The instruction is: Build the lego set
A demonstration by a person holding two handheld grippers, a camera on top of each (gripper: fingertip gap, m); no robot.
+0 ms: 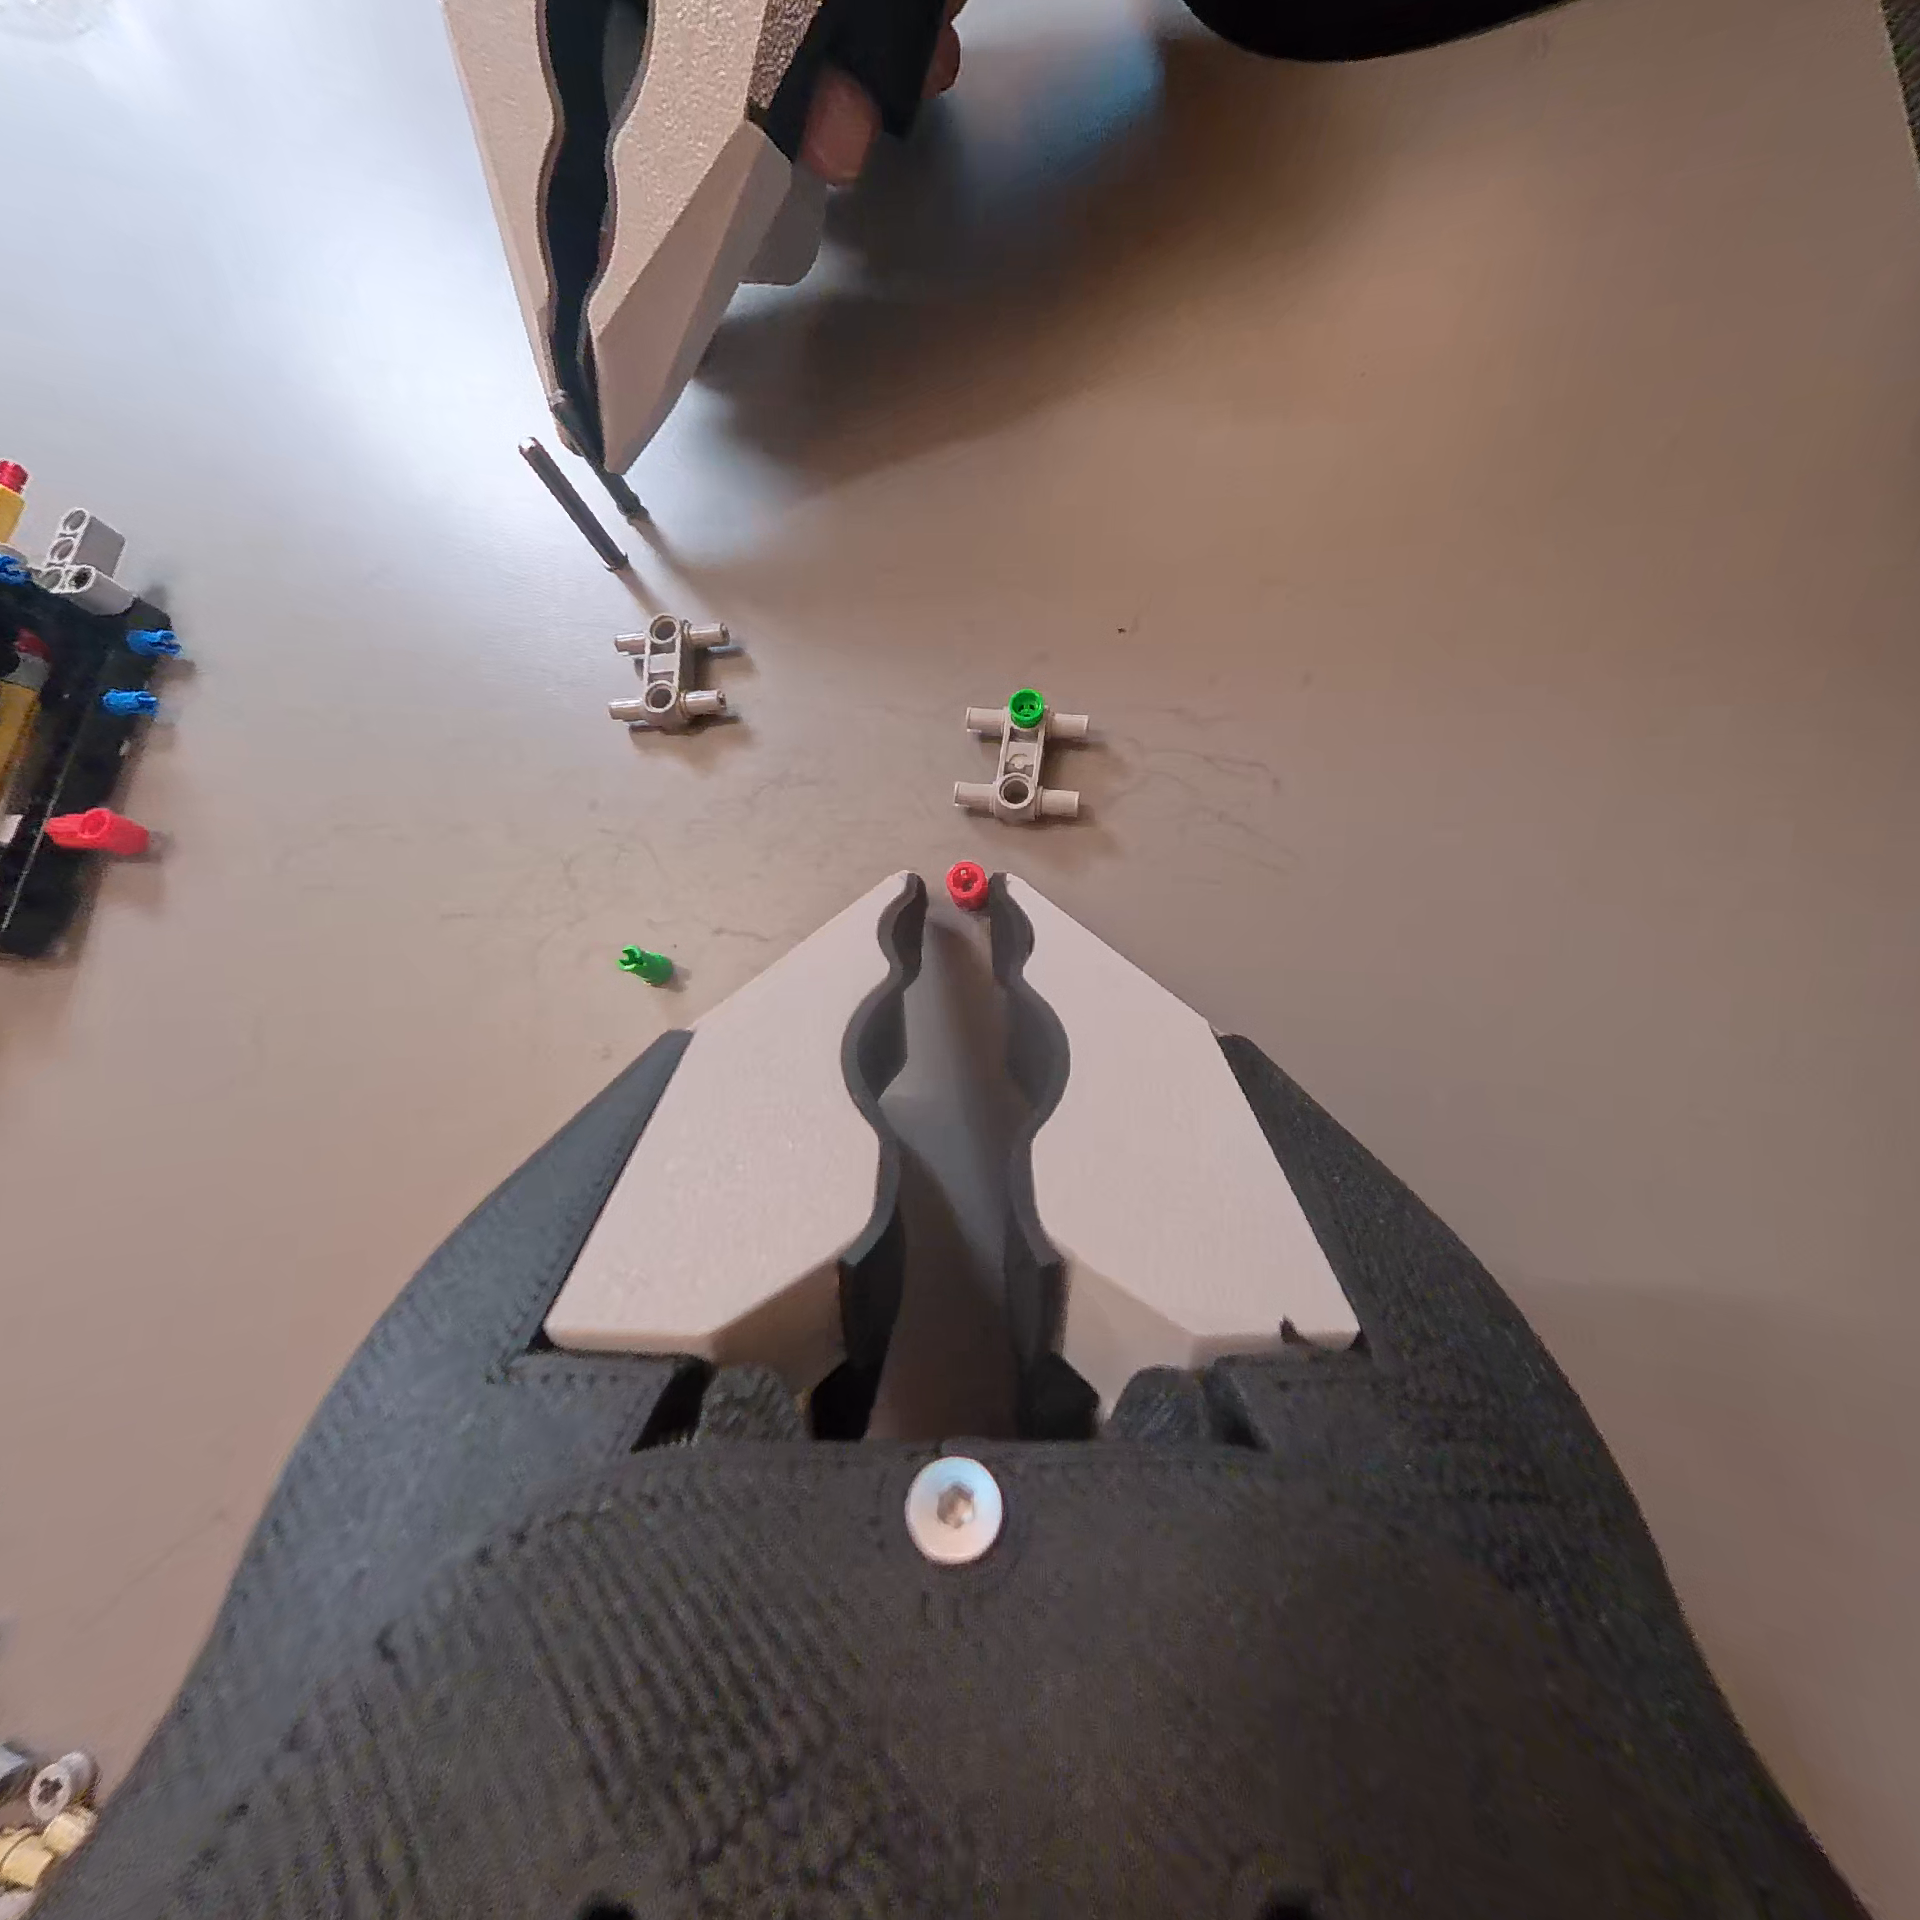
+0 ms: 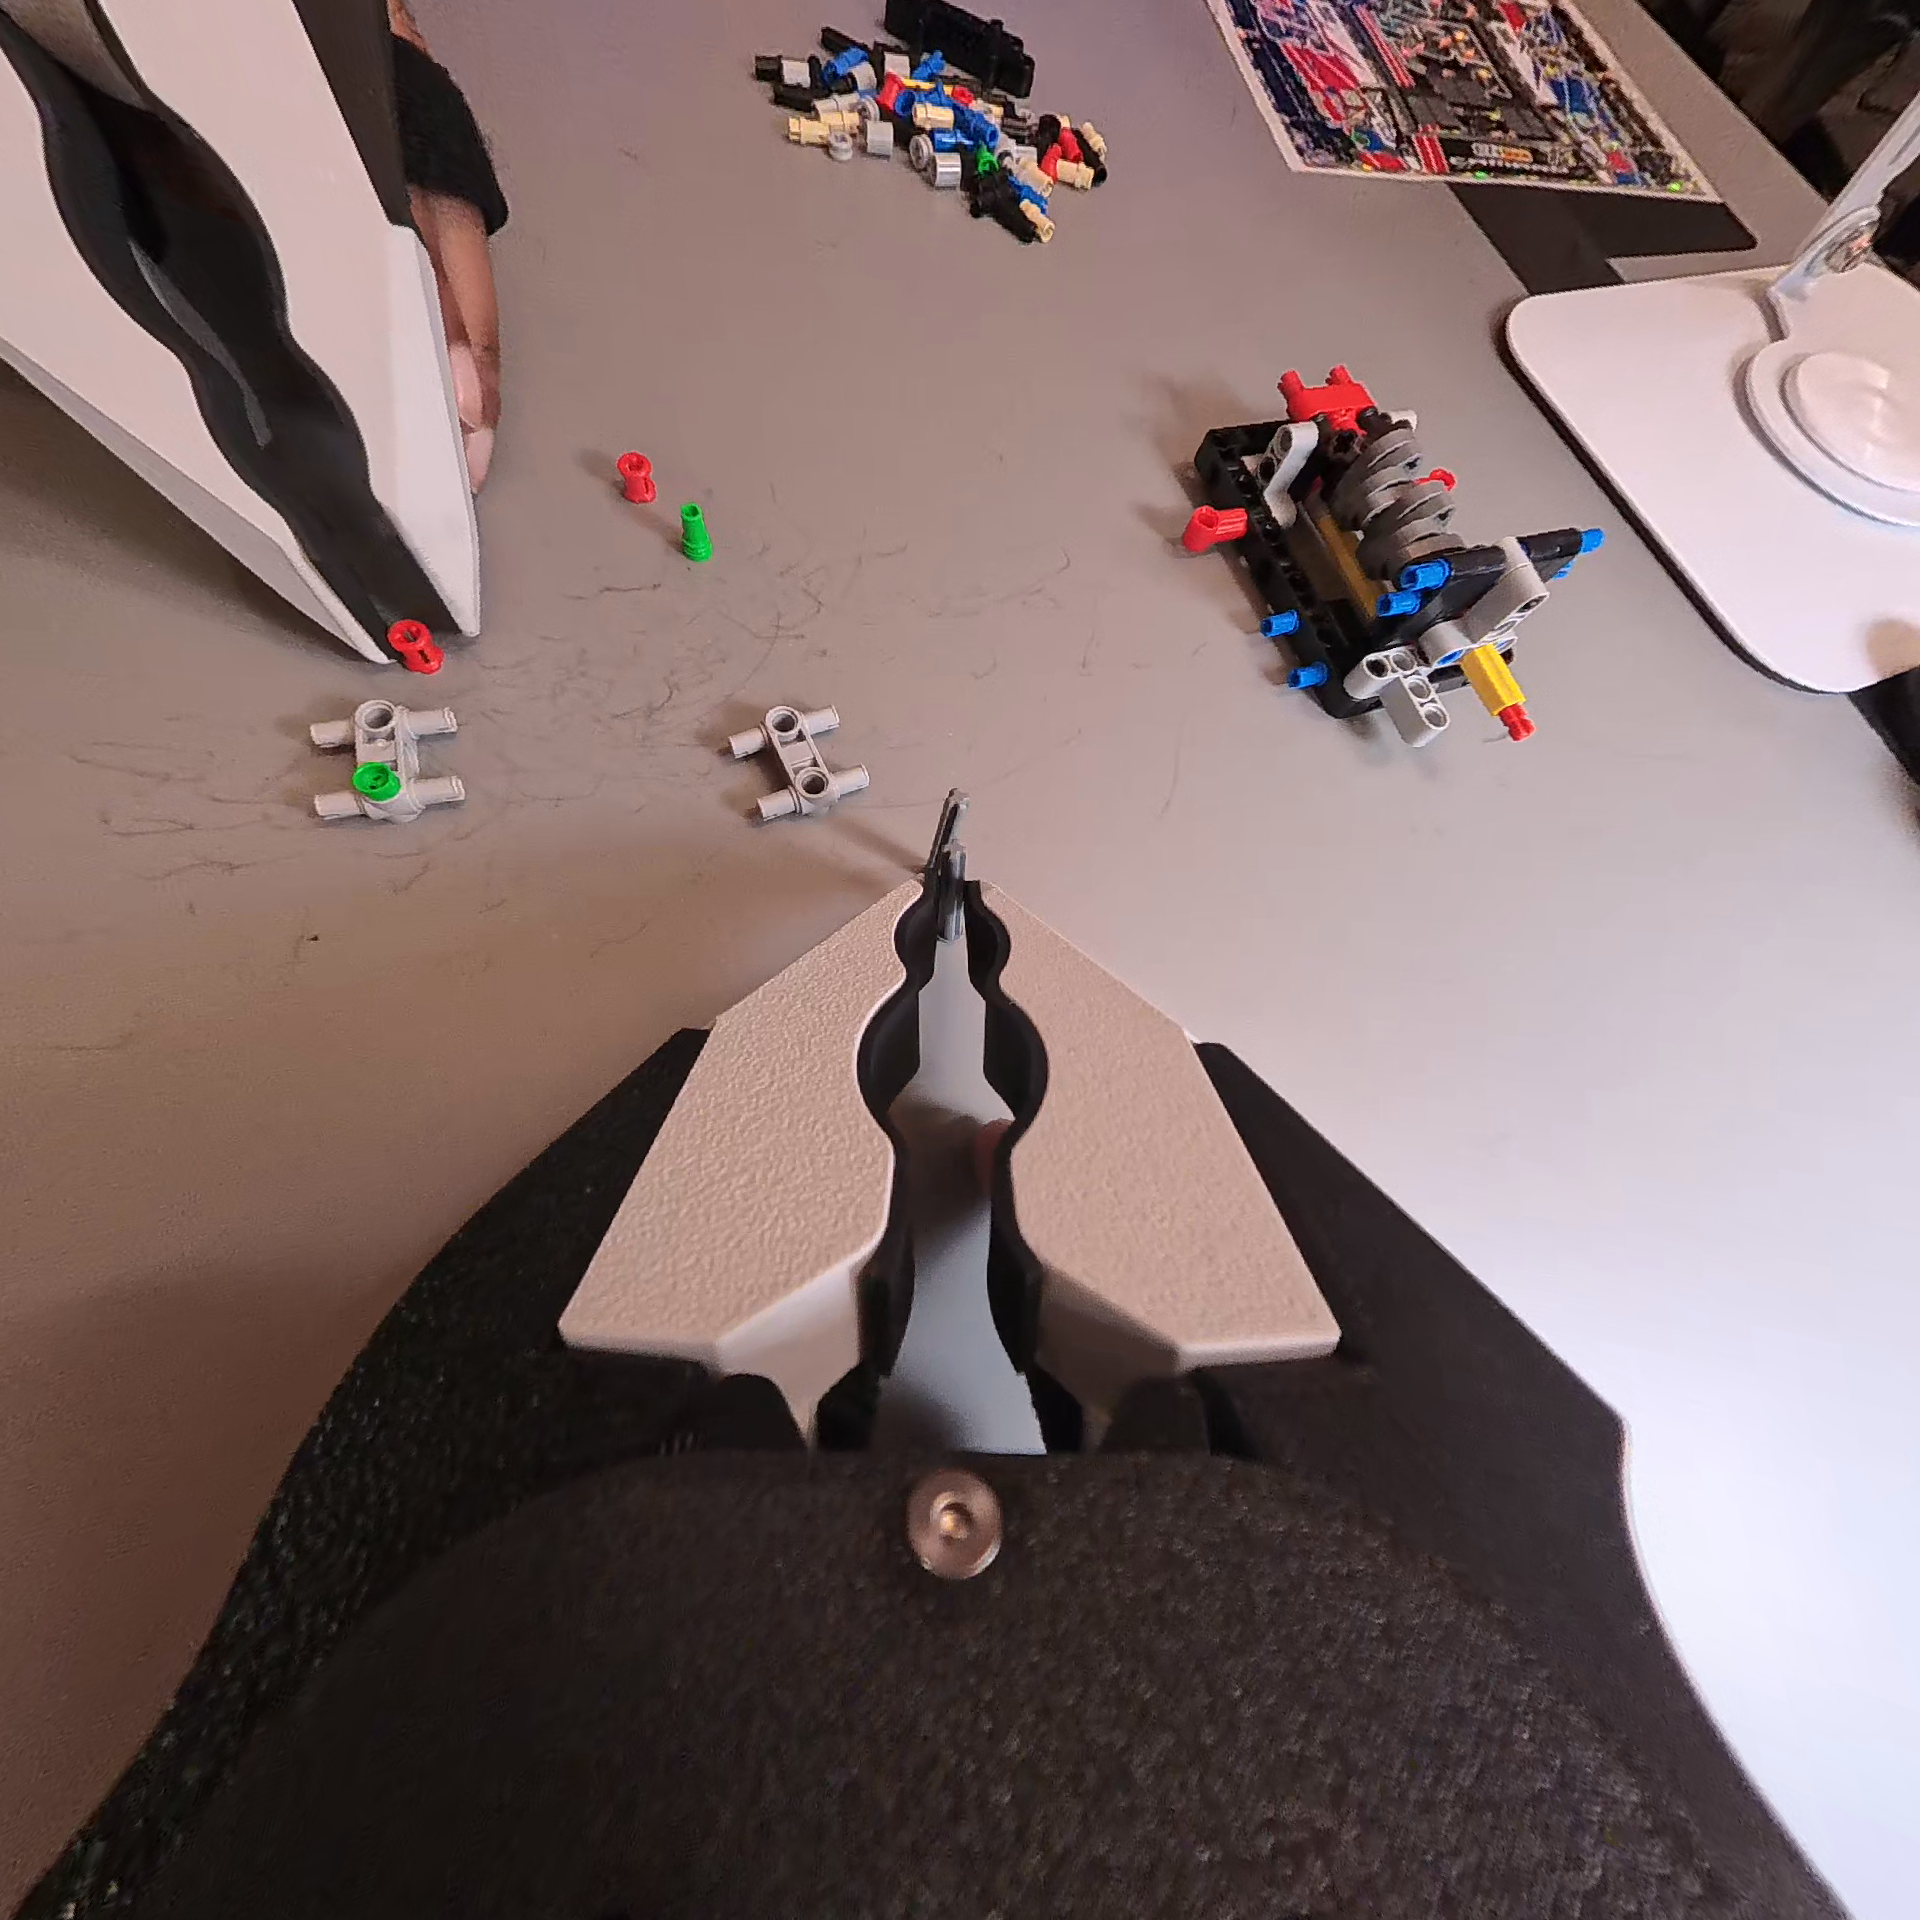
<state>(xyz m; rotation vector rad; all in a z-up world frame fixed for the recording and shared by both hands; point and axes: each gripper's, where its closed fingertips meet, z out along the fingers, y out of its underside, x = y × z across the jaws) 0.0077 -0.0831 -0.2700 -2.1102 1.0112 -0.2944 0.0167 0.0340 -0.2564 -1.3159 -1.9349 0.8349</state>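
The left gripper (image 1: 969, 883) sits nearest, its jaws slightly parted around a red bush (image 1: 966, 886) on the table (image 1: 1455, 520), not clearly pinching it. Just beyond lies a grey connector (image 1: 1020, 762) already carrying 1 green pin (image 1: 1025, 709). The right gripper (image 2: 948, 891) is nearly closed on a thin dark axle (image 2: 950, 847). A second grey connector (image 2: 798, 762) lies bare, the partial model (image 2: 1382, 561) well apart. Judged step: loading the connectors. Next, the left jaws should close on the bush and lift.
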